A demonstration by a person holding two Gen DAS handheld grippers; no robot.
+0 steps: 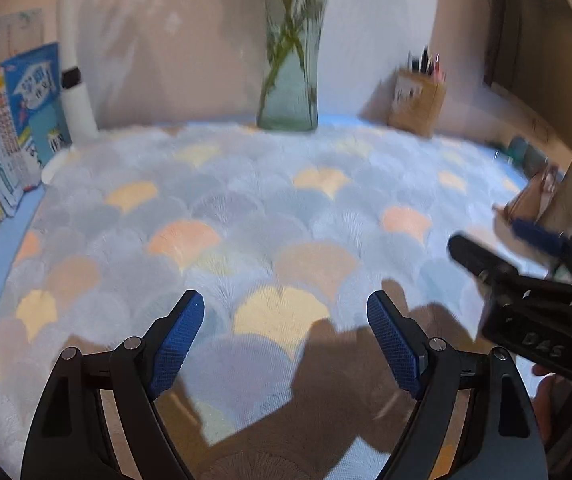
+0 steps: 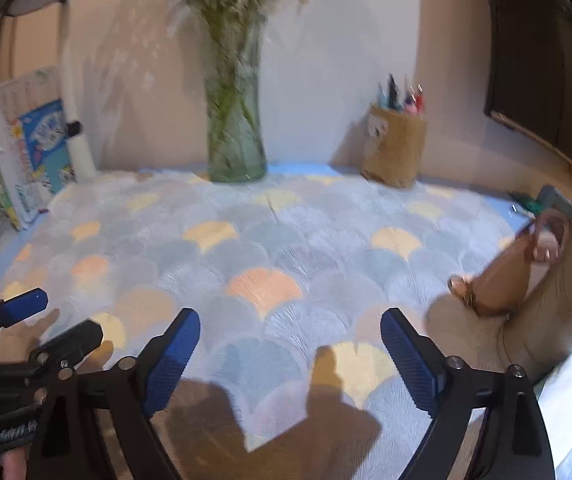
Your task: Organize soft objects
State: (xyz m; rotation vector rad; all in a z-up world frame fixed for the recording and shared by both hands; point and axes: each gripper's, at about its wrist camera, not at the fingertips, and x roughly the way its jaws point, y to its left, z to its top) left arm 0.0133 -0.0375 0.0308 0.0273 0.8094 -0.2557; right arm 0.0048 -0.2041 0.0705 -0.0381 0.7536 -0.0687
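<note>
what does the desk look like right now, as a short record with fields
surface: scallop-patterned cloth spread flat
back centre: glass vase with green stems
back right: woven pen holder
left edge: books, white lamp
right edge: tan bag
left gripper: open, nothing between the fingers
right gripper: open, nothing between the fingers

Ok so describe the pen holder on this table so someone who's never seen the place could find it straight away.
Start at the glass vase of flowers standing at the back of the table against the wall. Look along the wall to its right, toward the dark panel in the corner: the pen holder stands there. It is the only small tan cup wrapped in coarse woven fabric, with pens sticking out of the top.
</note>
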